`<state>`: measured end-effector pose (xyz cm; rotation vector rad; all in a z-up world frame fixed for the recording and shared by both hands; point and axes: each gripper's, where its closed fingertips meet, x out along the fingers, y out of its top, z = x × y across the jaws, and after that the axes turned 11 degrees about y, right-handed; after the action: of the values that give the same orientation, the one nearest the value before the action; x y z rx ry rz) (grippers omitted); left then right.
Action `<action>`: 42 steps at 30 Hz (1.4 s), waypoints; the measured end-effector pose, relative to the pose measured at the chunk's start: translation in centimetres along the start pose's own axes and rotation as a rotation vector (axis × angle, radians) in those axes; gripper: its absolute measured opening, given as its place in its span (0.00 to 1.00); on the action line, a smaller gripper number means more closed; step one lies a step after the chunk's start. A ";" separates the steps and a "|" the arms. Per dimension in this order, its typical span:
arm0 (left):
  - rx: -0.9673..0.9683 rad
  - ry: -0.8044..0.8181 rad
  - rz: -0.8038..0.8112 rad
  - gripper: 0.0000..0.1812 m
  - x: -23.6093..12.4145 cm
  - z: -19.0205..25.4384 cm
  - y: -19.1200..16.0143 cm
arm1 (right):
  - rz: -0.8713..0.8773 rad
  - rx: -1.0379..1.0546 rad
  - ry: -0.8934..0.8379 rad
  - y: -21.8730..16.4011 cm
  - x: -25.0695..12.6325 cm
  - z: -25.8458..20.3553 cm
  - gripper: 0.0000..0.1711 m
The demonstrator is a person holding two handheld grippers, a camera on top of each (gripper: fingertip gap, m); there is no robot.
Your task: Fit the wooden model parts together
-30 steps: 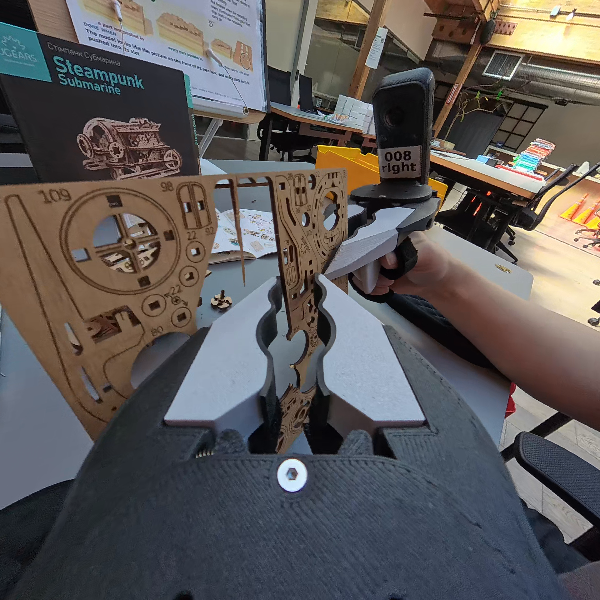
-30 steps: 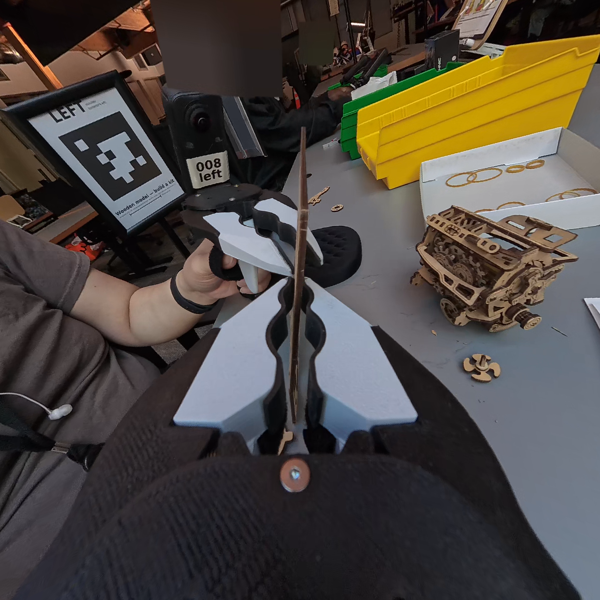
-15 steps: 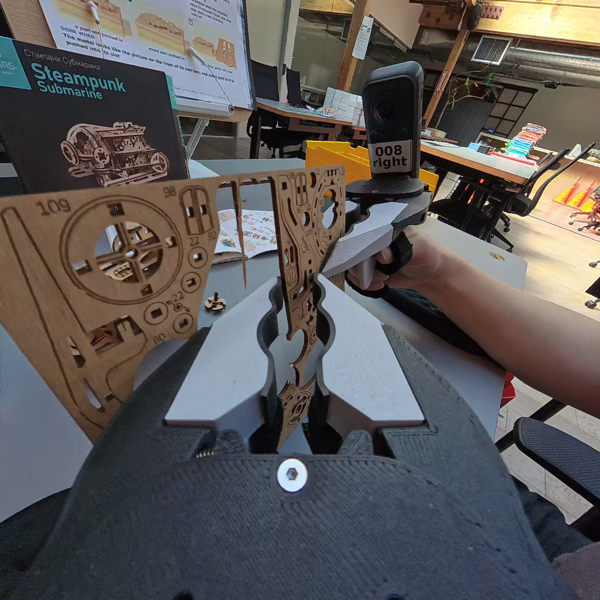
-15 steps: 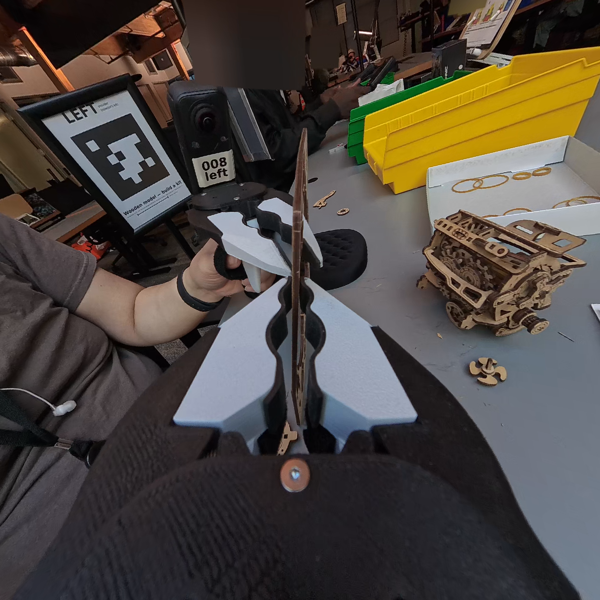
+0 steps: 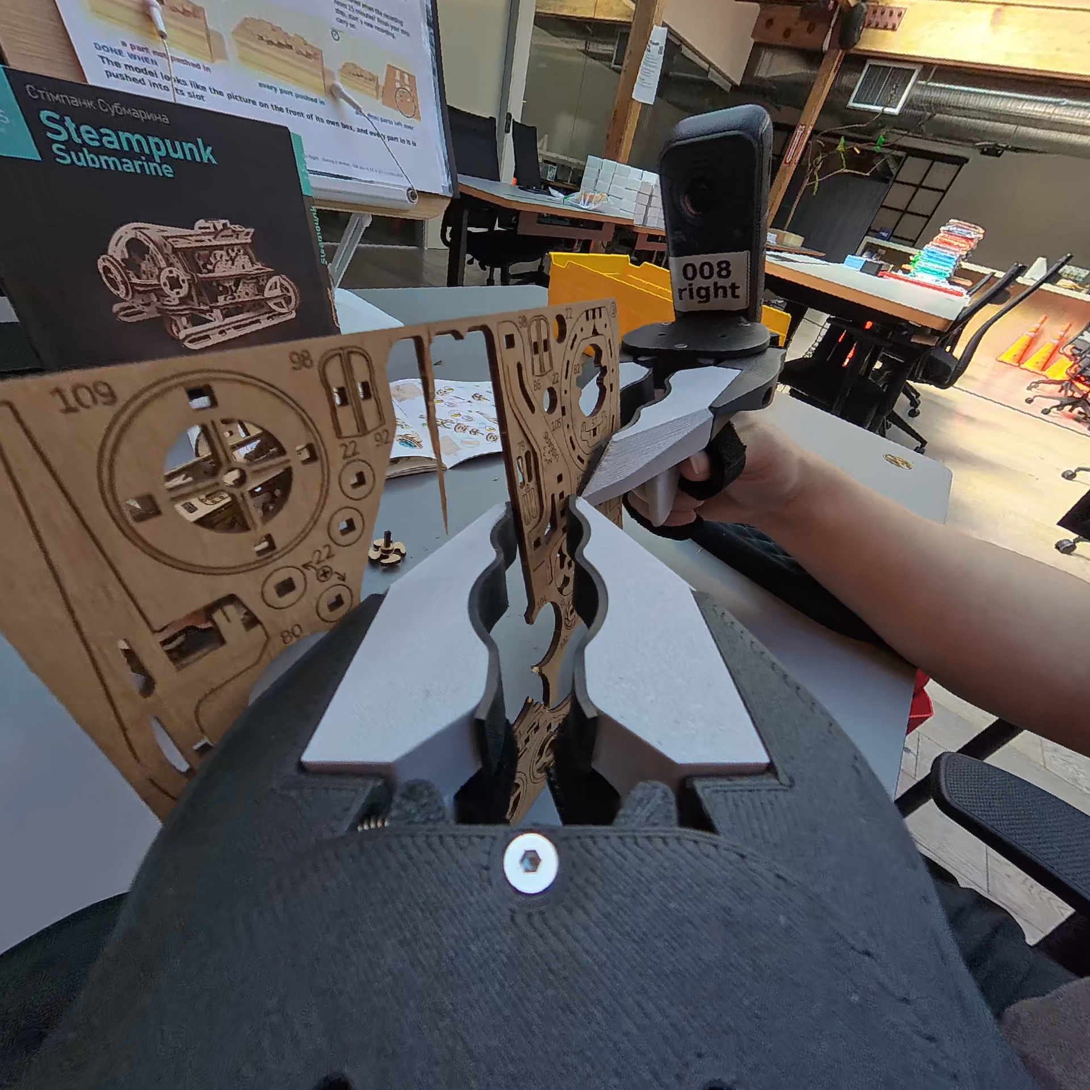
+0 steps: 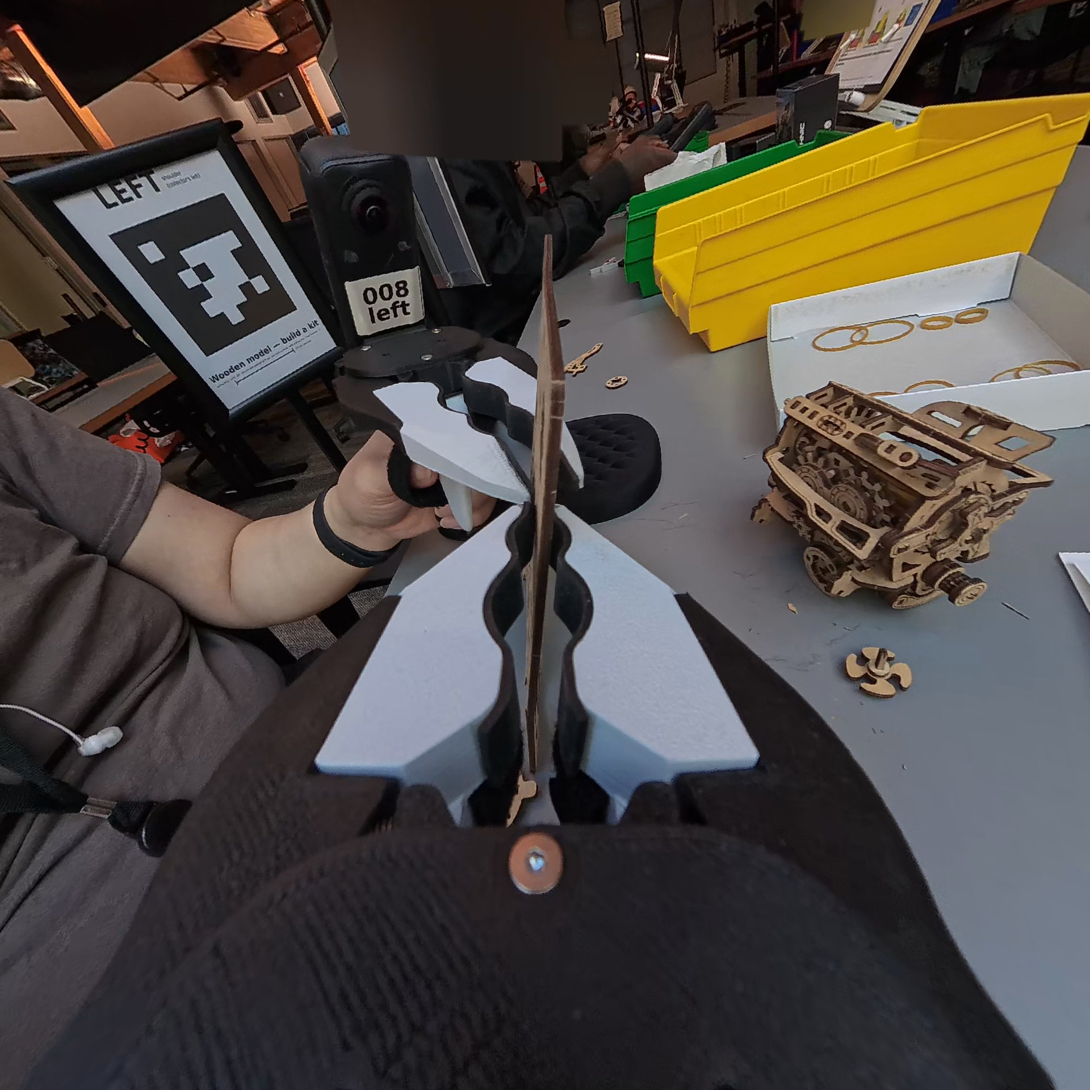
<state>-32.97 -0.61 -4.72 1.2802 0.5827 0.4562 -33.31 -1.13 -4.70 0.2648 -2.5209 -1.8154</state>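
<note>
A flat laser-cut wooden parts sheet [image 5: 177,531] is held upright above the grey table. My left gripper [image 5: 539,507] is shut on a narrow strip at the sheet's right part. My right gripper [image 5: 596,481] clamps the same strip's far edge from the right. In the right wrist view the sheet [image 6: 545,383] shows edge-on between the fingers of my right gripper [image 6: 539,510], which is shut on it. The left gripper [image 6: 539,486] grips it just beyond. A part-built wooden model [image 6: 896,495] stands on the table to the right.
A small wooden propeller piece [image 6: 877,671] lies near the model. A white tray [image 6: 1003,277] with rubber rings, a yellow bin [image 6: 855,224] and a green bin [image 6: 643,236] stand behind. The black kit box [image 5: 153,224] and an instruction booklet [image 5: 454,424] are behind the sheet. My left and right fingertips are right by each other. From either gripper's tips it is about 15 cm to the small wooden propeller piece [image 6: 877,671].
Both grippers stay shut on the sheet. The sheet and both grippers have shifted only slightly in the views.
</note>
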 end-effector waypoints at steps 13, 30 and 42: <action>0.037 0.035 0.014 0.09 0.1 -0.1 0.0 | -0.013 -0.035 -0.041 0.0 0.0 0.1 0.00; 0.083 0.137 0.065 0.06 -0.1 -1.1 0.8 | 0.008 -0.048 -0.086 0.6 -0.9 0.8 0.01; 0.014 0.020 0.057 0.03 -0.6 -1.0 1.4 | -0.002 -0.069 -0.071 0.6 -0.5 0.4 0.01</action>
<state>-34.03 0.12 -3.47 1.3092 0.5683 0.5139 -32.99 -0.52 -4.20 0.2039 -2.4982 -1.9416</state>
